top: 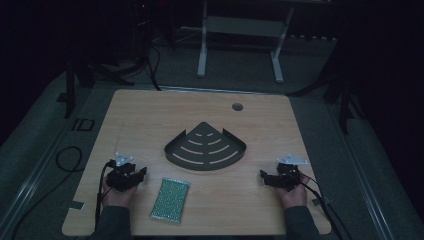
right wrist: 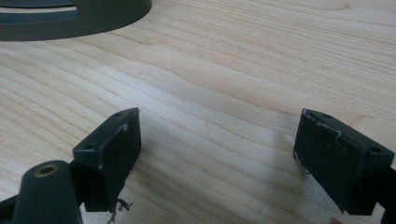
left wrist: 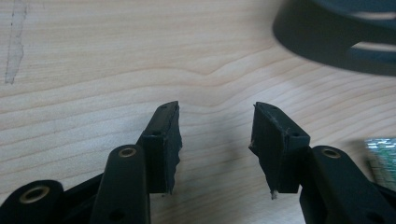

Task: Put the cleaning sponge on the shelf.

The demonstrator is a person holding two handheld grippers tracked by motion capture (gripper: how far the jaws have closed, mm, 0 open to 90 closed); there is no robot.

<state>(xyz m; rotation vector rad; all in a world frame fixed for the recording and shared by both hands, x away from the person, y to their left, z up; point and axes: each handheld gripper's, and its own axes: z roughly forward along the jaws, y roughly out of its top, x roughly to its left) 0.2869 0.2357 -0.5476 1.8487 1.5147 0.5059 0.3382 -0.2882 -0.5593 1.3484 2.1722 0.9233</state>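
The left hand-held gripper [top: 131, 176] rests low on the wooden surface [top: 150, 120], held in the person's left hand [top: 116, 194]. Its two black jaws stand wide apart, with nothing between them but bare wood. The right hand-held gripper [top: 271, 179] sits in the person's right hand [top: 292, 195], and its jaws are spread wide too, again with only wood between them.

A green speckled sponge [top: 170, 198] lies flat on the surface just beside the left hand-held gripper, on the side toward the right one. It is close to it but not touching. In the left gripper view, a bit of the sponge [left wrist: 382, 156] peeks in at the right edge, past the right jaw.

A dark fan-shaped shelf [top: 205, 147] with curved slots lies flat on the surface, ahead of both hand-held grippers and between them. It is a little way off from each and touches neither. In the left gripper view its rounded edge [left wrist: 322, 44] shows in front and to the right of the jaws. In the right gripper view its rounded edge [right wrist: 79, 21] shows in front and to the left of the jaws.

A black cable [top: 67, 160] trails off the surface behind the left hand-held gripper. A small round hole [top: 237, 106] sits in the surface well beyond the shelf.
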